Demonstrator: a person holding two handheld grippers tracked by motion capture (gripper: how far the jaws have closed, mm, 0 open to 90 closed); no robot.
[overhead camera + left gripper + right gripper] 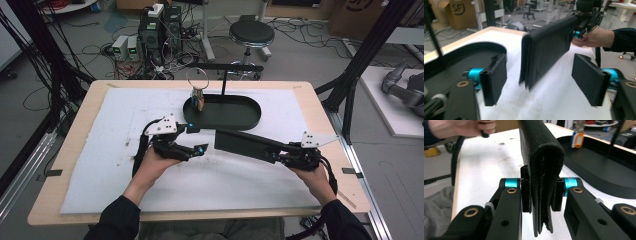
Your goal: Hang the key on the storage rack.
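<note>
Black folded wallet [243, 143] is held above the white mat [125, 185], out in front of the oval black tray [235, 118], and is clamped at one end between the fingers of the right gripper [276, 156]. In the right gripper view the wallet [541, 165] is seen edge-on, fold uppermost, pressed on both sides by the fingers [525, 195], with its open edges hanging below them. In the left gripper view the wallet [544, 50] is seen stretching from the right gripper [577, 33] toward the camera, its free end lying in the gap between the left gripper's fingers [496, 77] without being touched by either. The left gripper [200, 148] is held with its fingers spread wide, just beside the wallet's free end. A hand [150, 167] is wrapped around the left gripper and another hand [315, 175] around the right. On the tray's left end a wire ring [196, 76] with small tags hanging from it is seen, below a thin black stand [225, 75]. The mat is carried by a light wooden tabletop [320, 107].
</note>
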